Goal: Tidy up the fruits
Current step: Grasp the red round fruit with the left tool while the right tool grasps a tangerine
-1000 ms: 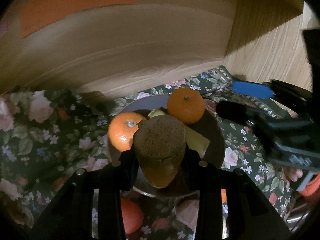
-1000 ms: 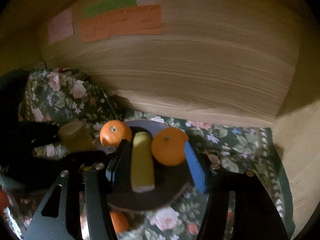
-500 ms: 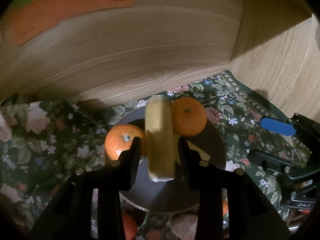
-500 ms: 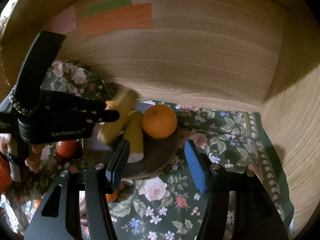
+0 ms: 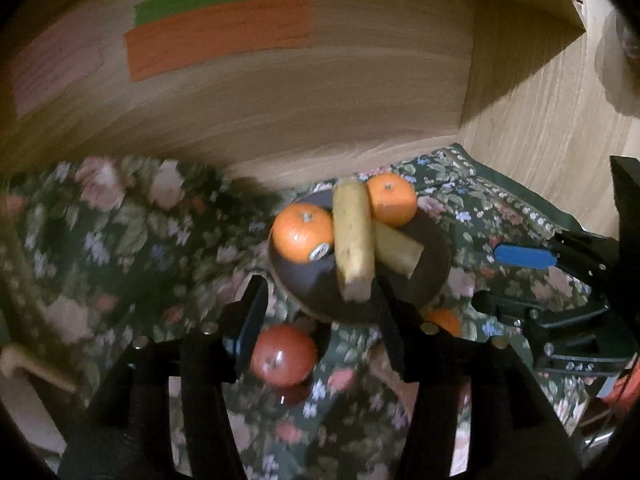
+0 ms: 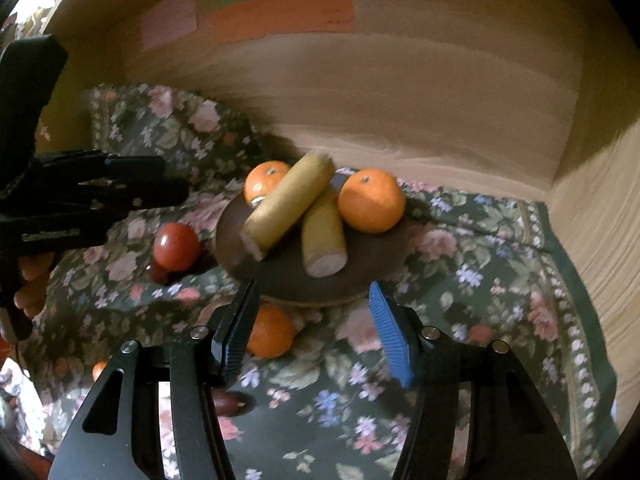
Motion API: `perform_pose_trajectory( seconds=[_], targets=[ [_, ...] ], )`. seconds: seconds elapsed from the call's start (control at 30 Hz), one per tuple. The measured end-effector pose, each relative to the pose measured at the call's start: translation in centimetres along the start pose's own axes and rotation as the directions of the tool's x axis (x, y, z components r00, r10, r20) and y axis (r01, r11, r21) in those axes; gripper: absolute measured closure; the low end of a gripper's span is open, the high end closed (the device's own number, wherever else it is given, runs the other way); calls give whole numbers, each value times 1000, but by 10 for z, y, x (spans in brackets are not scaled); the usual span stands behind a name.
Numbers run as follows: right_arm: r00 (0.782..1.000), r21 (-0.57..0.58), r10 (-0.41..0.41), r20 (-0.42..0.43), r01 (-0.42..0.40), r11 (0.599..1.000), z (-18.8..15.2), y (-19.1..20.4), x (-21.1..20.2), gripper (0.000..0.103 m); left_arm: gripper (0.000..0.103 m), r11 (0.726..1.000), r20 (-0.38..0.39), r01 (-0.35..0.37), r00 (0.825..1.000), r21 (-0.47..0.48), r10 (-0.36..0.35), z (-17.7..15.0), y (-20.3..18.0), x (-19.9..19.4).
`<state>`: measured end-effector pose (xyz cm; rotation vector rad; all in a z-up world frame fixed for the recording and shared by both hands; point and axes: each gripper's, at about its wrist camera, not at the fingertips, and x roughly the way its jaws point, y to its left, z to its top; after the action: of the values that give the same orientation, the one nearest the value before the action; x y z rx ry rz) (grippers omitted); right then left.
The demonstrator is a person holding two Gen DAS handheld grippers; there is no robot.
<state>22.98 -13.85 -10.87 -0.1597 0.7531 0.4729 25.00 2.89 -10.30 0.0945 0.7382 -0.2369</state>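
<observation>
A dark round plate [image 6: 288,276] [image 5: 434,248] on the floral cloth holds two oranges [image 6: 371,200] [image 6: 264,180] and two yellow banana pieces, one [image 6: 288,204] [image 5: 354,236] lying across the other [image 6: 324,236]. My left gripper [image 5: 322,320] is open and empty, just short of the plate, with a red apple [image 5: 284,354] [image 6: 177,246] below its fingers. My right gripper [image 6: 314,336] is open and empty in front of the plate. Another orange [image 6: 270,332] lies by its left finger.
The wooden back wall [image 6: 400,92] carries orange, green and pink notes. A wooden side wall [image 6: 600,216] stands on the right. Small dark fruits [image 6: 230,402] and another small orange [image 6: 98,370] lie on the cloth [image 6: 480,280]. The other gripper [image 6: 80,200] shows at the left.
My left gripper has let go of the banana piece onto the plate, opened and drawn back. My right gripper has also drawn back from the plate.
</observation>
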Motion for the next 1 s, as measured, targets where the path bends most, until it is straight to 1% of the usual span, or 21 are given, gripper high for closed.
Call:
perform_pose_trajectory(
  seconds=[0.17,0.27,0.4,0.57,0.67,0.73,0.9,1.0],
  targets=[
    [999,29,19,-36,-18,999,-10,4,10,49,44,1000,-31,-19,999,3,19,-26,9,-5],
    [998,53,24,-55,-21,998,-14,5,16,49,44,999,-57,-34,998,-17,33,-38,15,-1],
    [998,61,24,-66,-20,998,-16,9,21,49,44,998,-83,-30,996,-49,26,-49,21,7],
    [995,68,36,-88,-30,997,-15,12,29,50,44,999,-102,-20,995,-48,15,-55,23,16],
    [994,69,39,-103,-32,997,-14,15,35,55,44,999,-107,-9,994,-42,4,-53,23,21],
    [992,66,46,-117,-38,997,-15,16,40,64,44,999,-109,-4,994,-37,0,-50,23,25],
    [992,40,44,-123,-39,998,-14,19,40,68,44,999,-105,3,994,-33,-6,-43,21,33],
    [991,34,45,-126,-41,999,-14,19,40,69,44,999,-115,-18,993,-29,15,-41,23,41]
  ],
)
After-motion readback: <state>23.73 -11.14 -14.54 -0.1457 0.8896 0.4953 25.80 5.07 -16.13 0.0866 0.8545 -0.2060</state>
